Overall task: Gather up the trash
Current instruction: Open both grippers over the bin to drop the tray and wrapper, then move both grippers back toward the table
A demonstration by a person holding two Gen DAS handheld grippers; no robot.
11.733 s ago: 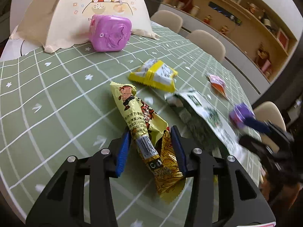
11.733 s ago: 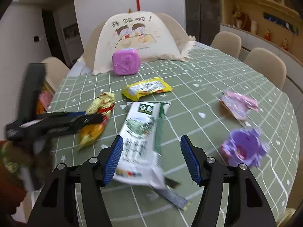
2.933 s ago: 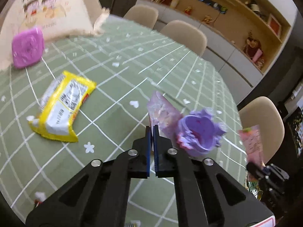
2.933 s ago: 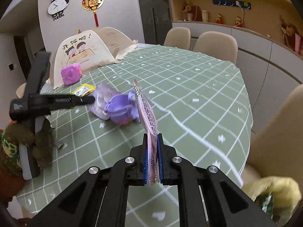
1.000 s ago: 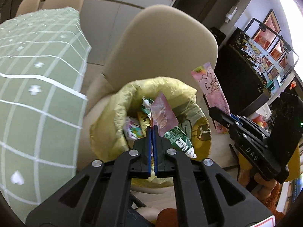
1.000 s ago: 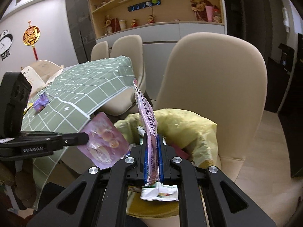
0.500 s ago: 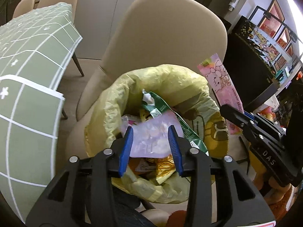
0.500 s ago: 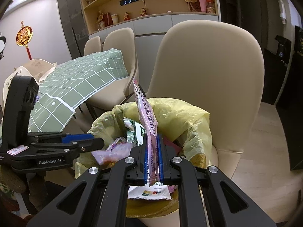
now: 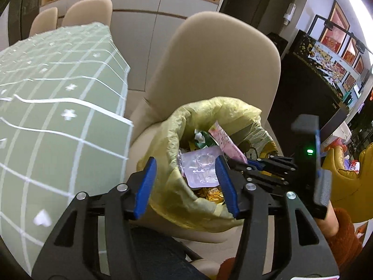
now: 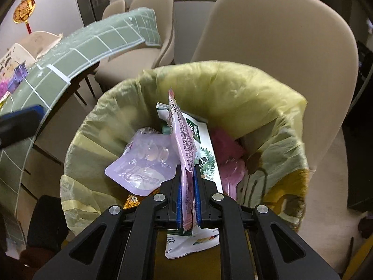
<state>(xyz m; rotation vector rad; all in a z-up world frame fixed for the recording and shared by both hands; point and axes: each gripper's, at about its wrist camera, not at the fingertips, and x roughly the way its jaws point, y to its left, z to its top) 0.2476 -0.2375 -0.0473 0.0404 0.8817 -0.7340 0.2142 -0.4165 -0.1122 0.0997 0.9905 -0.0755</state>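
Pink printed wrapper (image 10: 184, 144) pinched in right gripper (image 10: 186, 206); left gripper (image 9: 186, 184) wide above bag (image 9: 167, 186).

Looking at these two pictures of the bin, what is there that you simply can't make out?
- Lower trash in the yellow bin bag: right wrist view, covered by the lilac pouch and the pink wrapper in the right tool.
- Print on that wrapper: too small to read.
- Left tool, open: in the right wrist view only a blurred blue tip at the left edge.
- Chair legs: left wrist view, hidden behind bag and tool.
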